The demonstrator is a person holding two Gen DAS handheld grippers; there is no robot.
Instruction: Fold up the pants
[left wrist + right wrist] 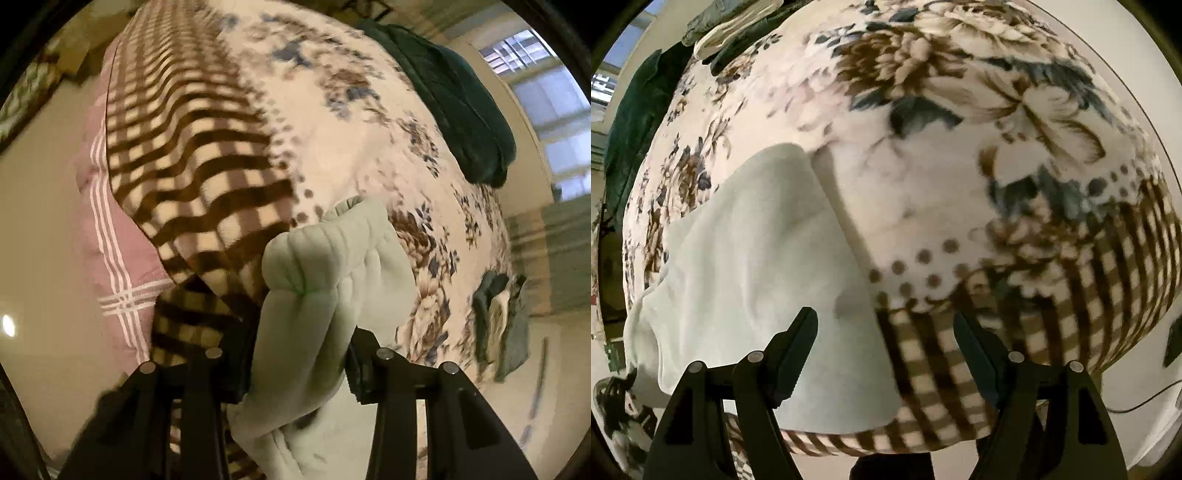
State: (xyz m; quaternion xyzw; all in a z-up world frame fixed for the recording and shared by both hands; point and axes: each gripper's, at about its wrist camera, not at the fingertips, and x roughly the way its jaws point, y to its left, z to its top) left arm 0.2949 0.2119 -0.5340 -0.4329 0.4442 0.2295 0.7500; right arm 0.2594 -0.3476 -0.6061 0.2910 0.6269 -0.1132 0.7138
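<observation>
Left claw (299, 354) pinched tight on bunched pants (325, 266), lifted so the cloth can swing over into a fold. Right claw (886, 339) wide and holding nothing, hovering over the pants' edge, likely ready to grab. Rest of pants flat on the bed (960, 147). Farther off, dark clothes (454, 96).

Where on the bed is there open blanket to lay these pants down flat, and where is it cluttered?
Open floral blanket lies beyond the white pants, up to the checked border. The far edge is crowded: a dark green garment and a small crumpled grey pile. The left gripper holds pants fabric; the right gripper is open.
</observation>
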